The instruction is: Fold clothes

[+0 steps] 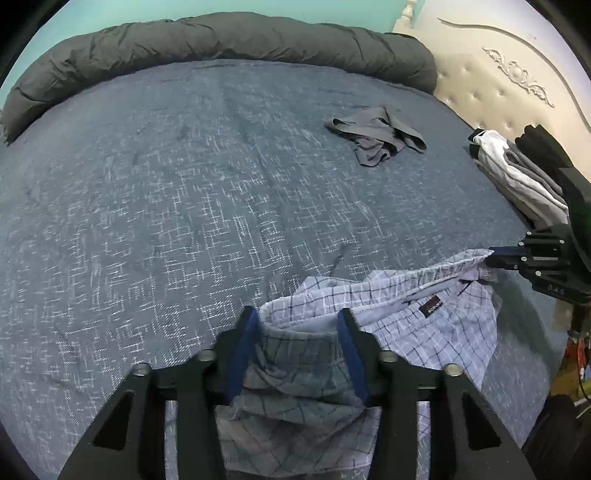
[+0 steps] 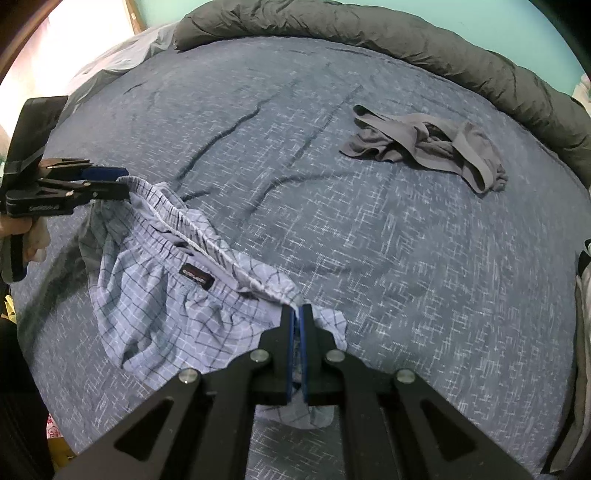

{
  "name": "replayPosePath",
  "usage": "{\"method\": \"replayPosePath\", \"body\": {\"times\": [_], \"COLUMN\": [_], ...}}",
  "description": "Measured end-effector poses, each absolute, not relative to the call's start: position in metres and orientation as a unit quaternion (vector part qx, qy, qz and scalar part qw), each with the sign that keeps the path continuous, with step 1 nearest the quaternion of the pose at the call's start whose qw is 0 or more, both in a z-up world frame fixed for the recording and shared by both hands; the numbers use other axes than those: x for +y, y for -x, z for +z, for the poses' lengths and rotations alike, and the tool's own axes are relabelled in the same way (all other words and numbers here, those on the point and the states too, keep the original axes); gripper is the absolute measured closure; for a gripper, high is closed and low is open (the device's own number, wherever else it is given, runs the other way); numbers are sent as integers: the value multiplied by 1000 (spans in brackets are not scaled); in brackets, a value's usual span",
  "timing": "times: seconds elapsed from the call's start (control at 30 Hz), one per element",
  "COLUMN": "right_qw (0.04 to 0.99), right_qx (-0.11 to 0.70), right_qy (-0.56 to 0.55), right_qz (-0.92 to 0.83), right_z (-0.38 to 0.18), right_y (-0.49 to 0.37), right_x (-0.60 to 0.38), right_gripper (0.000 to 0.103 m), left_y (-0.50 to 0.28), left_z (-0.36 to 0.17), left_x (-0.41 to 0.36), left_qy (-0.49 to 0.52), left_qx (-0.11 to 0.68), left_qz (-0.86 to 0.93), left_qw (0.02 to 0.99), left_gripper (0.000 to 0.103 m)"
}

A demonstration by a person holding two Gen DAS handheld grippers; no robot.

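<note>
Light blue plaid boxer shorts (image 1: 424, 325) (image 2: 166, 295) hang by their waistband between my two grippers, just above the blue bedspread (image 1: 147, 203) (image 2: 406, 258). My left gripper (image 1: 297, 332) (image 2: 125, 182) holds one end, its fingers somewhat apart with bunched cloth pinched between them. On the other end of the waistband, my right gripper (image 2: 297, 314) (image 1: 489, 256) is shut tight. The dark label faces up and the legs sag onto the bed. A crumpled grey pair of underwear (image 1: 376, 136) (image 2: 424, 144) lies farther up the bed, apart from both grippers.
A rolled dark grey duvet (image 1: 221, 40) (image 2: 406, 33) lines the far side of the bed. A stack of folded clothes (image 1: 517, 173) (image 2: 581, 288) sits by the cream headboard (image 1: 517, 74). A person's hand (image 2: 33, 236) grips the left tool's handle.
</note>
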State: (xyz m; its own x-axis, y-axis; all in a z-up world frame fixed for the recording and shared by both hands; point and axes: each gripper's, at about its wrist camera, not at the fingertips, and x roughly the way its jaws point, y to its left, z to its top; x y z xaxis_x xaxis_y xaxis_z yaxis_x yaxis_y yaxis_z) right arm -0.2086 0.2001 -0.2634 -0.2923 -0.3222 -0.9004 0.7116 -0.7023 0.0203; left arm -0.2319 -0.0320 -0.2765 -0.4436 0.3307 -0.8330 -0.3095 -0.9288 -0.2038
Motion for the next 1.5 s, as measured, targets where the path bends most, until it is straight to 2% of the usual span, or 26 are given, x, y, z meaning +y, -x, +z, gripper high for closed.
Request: {"method": "replayPosePath", "body": {"times": [0.03,0.07,0.17,0.4,0.63,1.17,1.37,1.5], "right_qw": [331,331,331,329,334,362,374,378], "right_qx": [196,193,186,164,136,149,153,155], "right_qy": [-494,-494,-492,-483,-455,-358,-360,-374], "right_qz": [-780,-781,-783,-794,-814,-848,-841,-833], "right_z": [-263,-262,-258,-237,-182,22,55,54], "right_y": [209,209,208,208,204,140,120,121], "right_x": [201,202,206,216,225,240,247,250], "right_gripper": [101,101,101,101,101,101,101,101], "left_y": [232,232,227,209,190,108,74,62], "left_z": [-277,-277,-271,-227,-155,39,86,94], "left_x": [-32,-32,-37,-47,-61,-69,-65,-64], "left_qy": [493,493,483,436,383,264,246,251], "left_qx": [-9,-8,-13,-2,5,21,22,16], "left_qz": [850,850,856,879,903,943,945,942], "left_qw": [186,184,186,192,194,202,214,221], "left_gripper": [85,90,96,98,98,98,98,98]}}
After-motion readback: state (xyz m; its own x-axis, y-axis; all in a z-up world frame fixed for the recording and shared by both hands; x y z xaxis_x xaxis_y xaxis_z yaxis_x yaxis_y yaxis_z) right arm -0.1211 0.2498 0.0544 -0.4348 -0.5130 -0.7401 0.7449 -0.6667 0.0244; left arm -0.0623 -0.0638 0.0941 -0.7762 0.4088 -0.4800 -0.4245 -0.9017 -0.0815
